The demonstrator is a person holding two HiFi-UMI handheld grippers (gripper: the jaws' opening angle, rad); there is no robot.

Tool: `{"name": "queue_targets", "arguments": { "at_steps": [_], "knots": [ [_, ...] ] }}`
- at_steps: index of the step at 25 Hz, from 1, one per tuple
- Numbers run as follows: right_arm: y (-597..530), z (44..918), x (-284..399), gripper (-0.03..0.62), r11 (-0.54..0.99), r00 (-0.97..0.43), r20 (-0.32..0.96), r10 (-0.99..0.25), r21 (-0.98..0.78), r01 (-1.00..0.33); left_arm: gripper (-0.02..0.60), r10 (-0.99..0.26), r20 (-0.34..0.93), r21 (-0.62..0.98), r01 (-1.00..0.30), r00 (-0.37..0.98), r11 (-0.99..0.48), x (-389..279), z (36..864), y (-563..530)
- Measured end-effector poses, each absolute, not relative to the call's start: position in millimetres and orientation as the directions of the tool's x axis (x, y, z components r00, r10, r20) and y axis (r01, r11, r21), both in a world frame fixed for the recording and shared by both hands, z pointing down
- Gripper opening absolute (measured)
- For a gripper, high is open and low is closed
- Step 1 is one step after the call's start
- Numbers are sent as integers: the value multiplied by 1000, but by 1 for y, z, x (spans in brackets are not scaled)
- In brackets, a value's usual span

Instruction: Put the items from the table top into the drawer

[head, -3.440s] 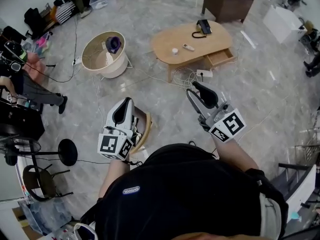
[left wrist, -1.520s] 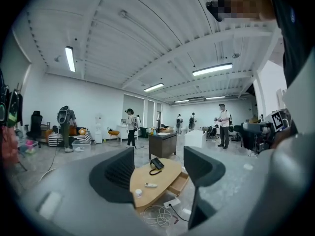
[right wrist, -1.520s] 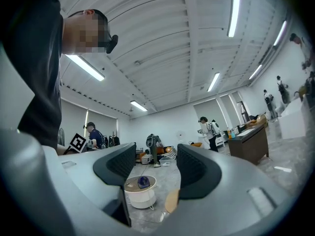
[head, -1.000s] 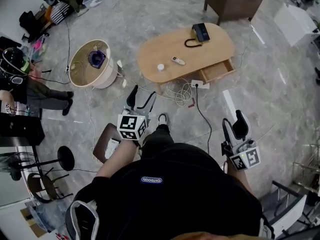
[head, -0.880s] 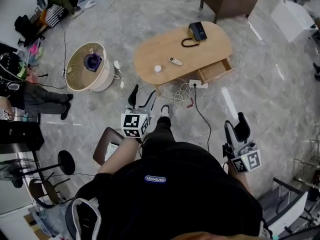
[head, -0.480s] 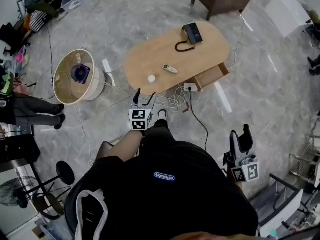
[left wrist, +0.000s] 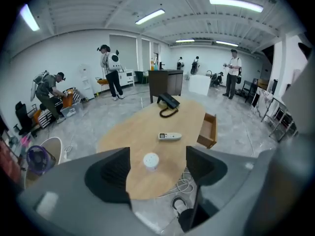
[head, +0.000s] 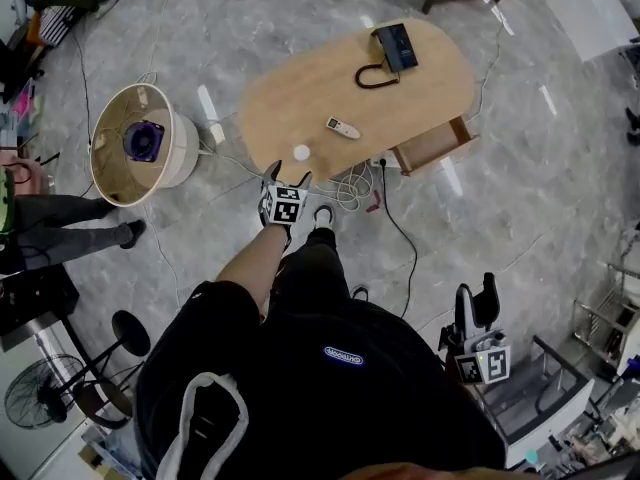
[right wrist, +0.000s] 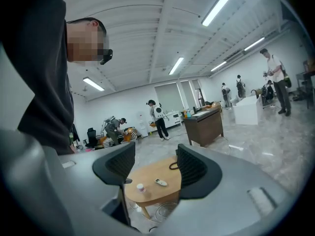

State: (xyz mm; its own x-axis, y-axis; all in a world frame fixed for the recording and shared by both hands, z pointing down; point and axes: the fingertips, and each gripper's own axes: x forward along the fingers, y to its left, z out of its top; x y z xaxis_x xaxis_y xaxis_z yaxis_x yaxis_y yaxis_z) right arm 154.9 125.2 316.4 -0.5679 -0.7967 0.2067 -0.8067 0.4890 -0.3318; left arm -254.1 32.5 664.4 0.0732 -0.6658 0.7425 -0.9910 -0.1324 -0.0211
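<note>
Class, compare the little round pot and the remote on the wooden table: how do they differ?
The pot is round and stands upright; the remote is long, flat and lies down. The pot sits near the table's edge; the remote lies further in. Both are pale and untouched.

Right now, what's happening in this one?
A person stands at the table with a gripper in each hand. The left gripper, open and empty, points at the white container near the table's edge. The right gripper hangs open at their side. The remote and telephone lie on top; the drawer is open.
</note>
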Motion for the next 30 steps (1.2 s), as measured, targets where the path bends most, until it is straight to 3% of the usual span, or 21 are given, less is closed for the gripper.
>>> {"name": "queue_targets", "arguments": {
  "at_steps": [4,11,30],
  "knots": [
    [131,344,169,285,449,-532,290,-796,-307,-839,348,-587,807,-45,-984,67,-174,-255,720,16],
    [132,367,165,287,383,-488,353,-798,-329,-863,351,-503,864,-30,-994,26,-103,-279,788,-2],
    [140,399,153,288,281,-401,435,-806,-315,-906,356,-344,935,-7,-967,84,-255,-267,864,-31]
  ]
}}
